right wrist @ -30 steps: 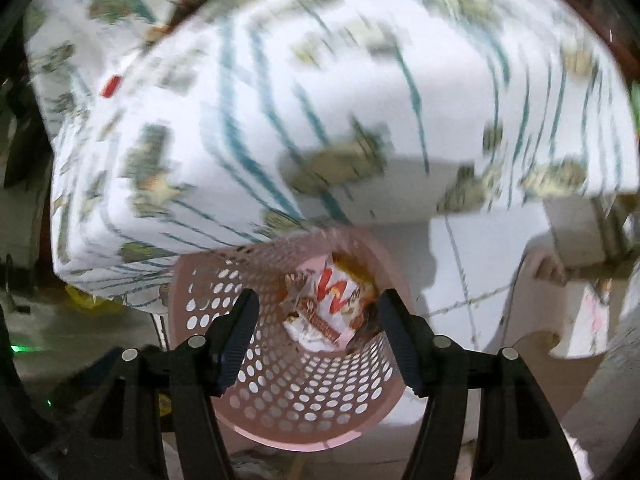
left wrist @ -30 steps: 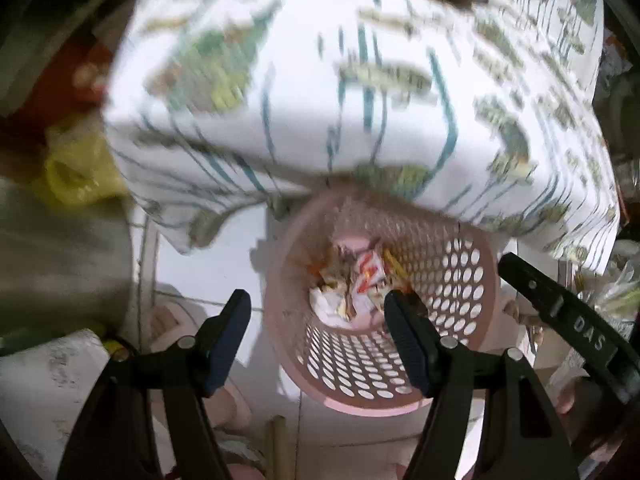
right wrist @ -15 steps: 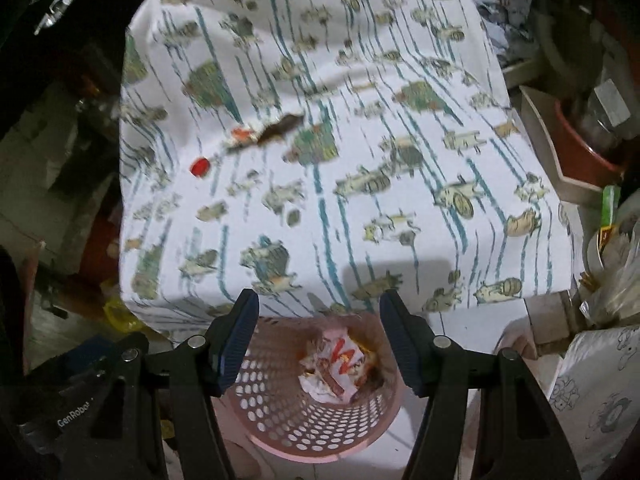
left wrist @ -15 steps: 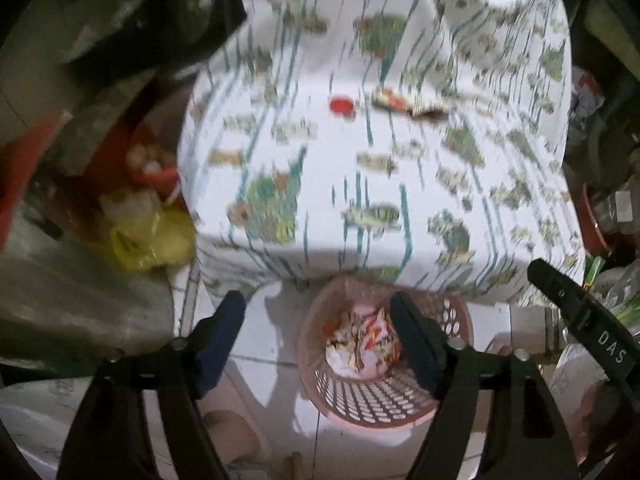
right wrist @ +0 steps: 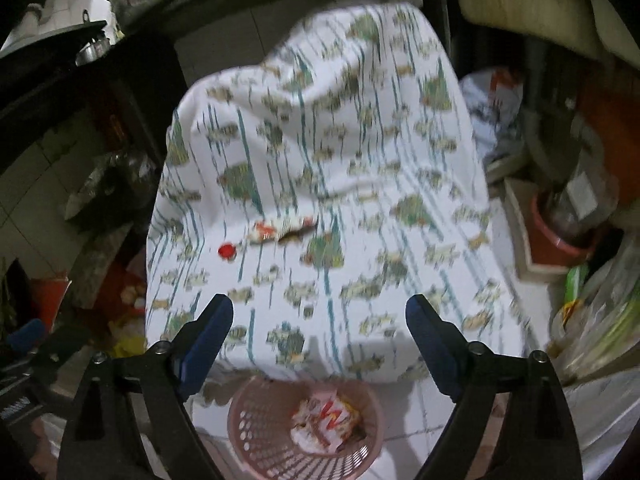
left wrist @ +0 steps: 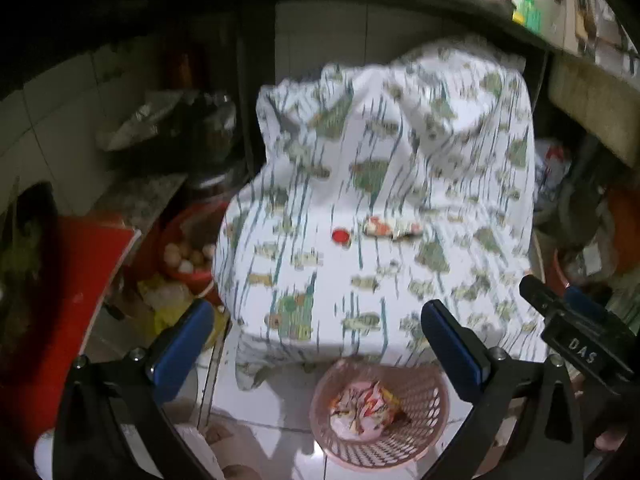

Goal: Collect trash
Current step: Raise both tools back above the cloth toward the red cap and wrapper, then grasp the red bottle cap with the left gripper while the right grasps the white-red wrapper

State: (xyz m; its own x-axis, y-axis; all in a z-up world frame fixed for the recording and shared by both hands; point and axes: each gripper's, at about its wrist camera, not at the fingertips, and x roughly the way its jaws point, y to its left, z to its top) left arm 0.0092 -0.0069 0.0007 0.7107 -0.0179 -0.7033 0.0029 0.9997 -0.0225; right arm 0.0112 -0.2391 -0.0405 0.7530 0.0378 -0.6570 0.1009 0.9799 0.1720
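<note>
Both the left gripper and right gripper are spread wide, just opened, nothing held; crumpled wrappers are seen in the pink basket.

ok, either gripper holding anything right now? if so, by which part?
Nothing is held. The left gripper and right gripper have just been opening, with nothing between the jaws. The wrappers lie in the pink basket.

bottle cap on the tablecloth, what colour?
Red. The bottle cap lies on the tablecloth beside a wrapper; clearest in the left wrist view.
</note>
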